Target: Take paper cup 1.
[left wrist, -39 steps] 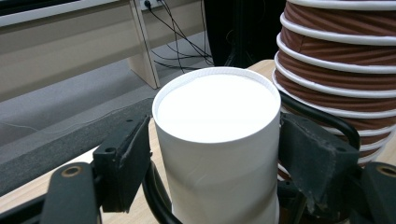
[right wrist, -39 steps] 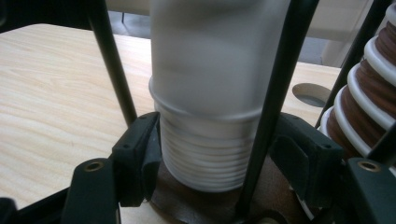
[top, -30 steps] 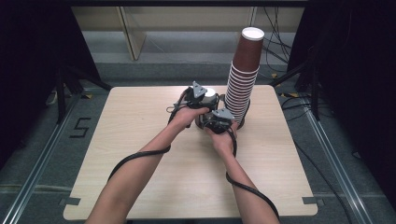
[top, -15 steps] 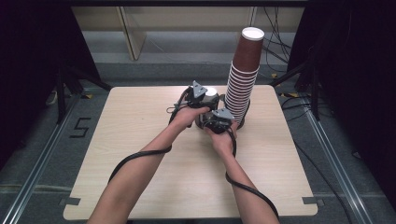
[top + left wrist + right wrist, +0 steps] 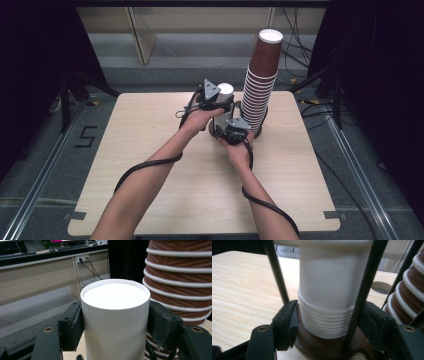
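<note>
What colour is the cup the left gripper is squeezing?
White: the cup is plain white all over, seen best in the left gripper view.

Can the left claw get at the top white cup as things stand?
Probably yes: the left claw already grips the top white cup near its upturned base, nothing between.

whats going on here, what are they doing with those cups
A person at a light wooden table works a short stack of upside-down white paper cups with a gripper in each hand. The left gripper is shut on the top white cup, its jaws having just closed; the right gripper clamps the stacked rims below. A tall stack of brown paper cups stands beside them.
</note>
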